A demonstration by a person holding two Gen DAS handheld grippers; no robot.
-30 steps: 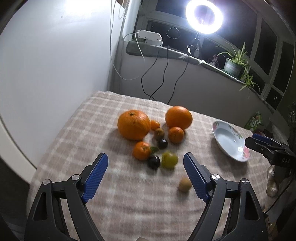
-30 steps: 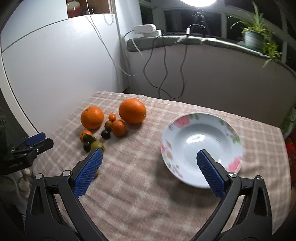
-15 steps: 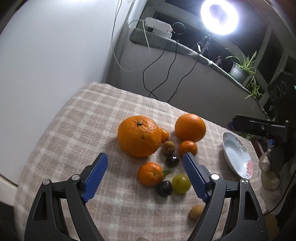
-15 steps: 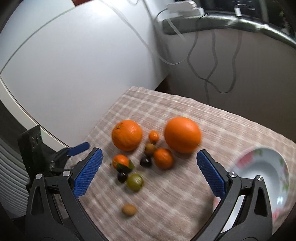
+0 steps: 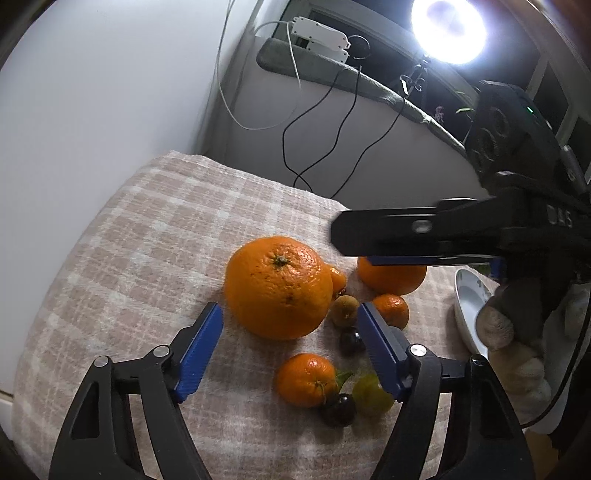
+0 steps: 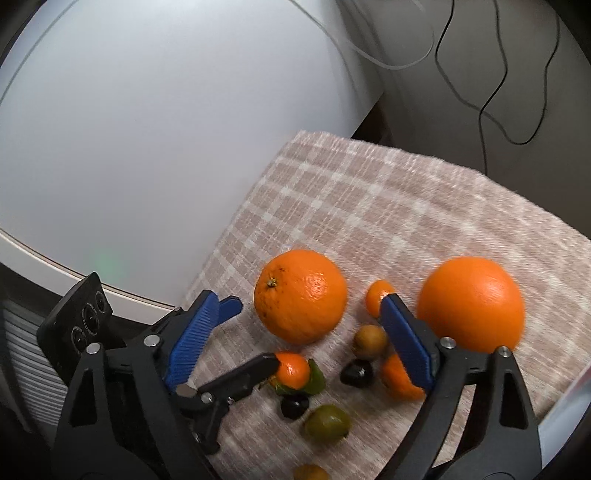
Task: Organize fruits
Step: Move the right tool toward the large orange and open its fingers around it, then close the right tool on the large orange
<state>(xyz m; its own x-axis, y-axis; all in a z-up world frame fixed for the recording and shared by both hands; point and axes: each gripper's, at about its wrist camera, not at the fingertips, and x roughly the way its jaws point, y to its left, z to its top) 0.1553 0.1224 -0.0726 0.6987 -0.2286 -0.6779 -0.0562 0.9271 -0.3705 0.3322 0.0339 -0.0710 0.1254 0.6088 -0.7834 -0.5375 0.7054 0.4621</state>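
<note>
A big orange (image 5: pixel 277 287) (image 6: pixel 300 295) lies on the checked cloth (image 5: pixel 155 236). My left gripper (image 5: pixel 290 334) is open, its blue pads either side of the orange's near part. My right gripper (image 6: pixel 295 332) is open above the same orange; in the left wrist view its finger (image 5: pixel 417 236) reaches in from the right. A second big orange (image 6: pixel 471 302) lies to the right. Small mandarins (image 5: pixel 306 380), a kiwi (image 6: pixel 369 341), dark plums (image 5: pixel 339 410) and a green fruit (image 6: pixel 327 422) lie around. The white plate (image 5: pixel 467 314) is at the right.
A white wall (image 5: pixel 92 110) borders the table on the left. Cables (image 5: pixel 317 122) hang at the back under a ledge with a ring light (image 5: pixel 447 29). The cloth's left edge (image 6: pixel 221 251) drops off near the wall.
Both grippers have moved in toward the left big orange. The right gripper swung from over the plate to the fruit pile and now overlaps the left gripper's space.
</note>
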